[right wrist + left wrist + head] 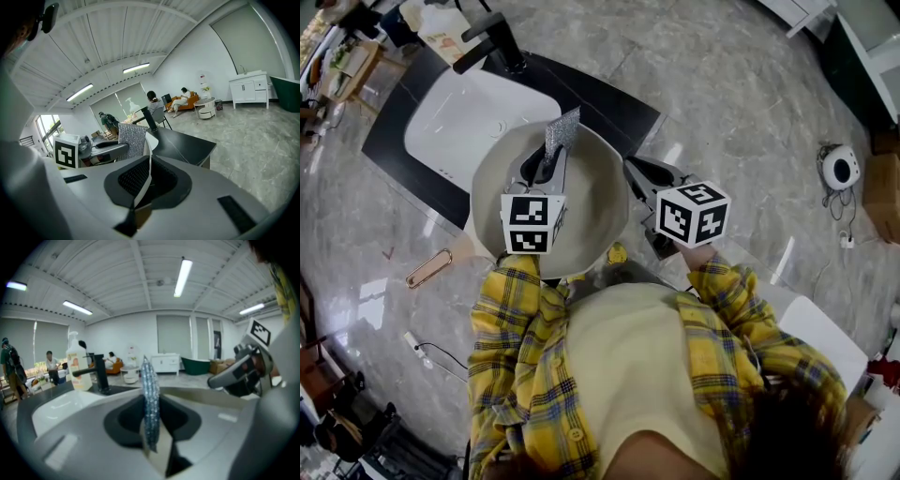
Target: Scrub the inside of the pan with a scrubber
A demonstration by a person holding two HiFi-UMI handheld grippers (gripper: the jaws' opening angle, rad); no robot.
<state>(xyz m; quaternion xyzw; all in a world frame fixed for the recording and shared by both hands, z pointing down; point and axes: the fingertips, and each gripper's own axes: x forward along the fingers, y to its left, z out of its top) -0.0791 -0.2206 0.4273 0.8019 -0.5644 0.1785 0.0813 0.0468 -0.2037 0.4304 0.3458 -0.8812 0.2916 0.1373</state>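
The round cream pan is held up in front of me, over the edge of the sink. My left gripper reaches into the pan and is shut on a silver sparkly scrubber, which sticks up past the far rim. In the left gripper view the scrubber stands edge-on between the jaws, with the pan's rim behind it. My right gripper is shut on the pan's right rim; in the right gripper view the thin pale rim runs between the jaws, and the scrubber shows beyond it.
A white sink basin sits in a black counter, with a black faucet and a soap bottle at its far side. An orange clip and a white round device lie on the marble floor. People sit in the background.
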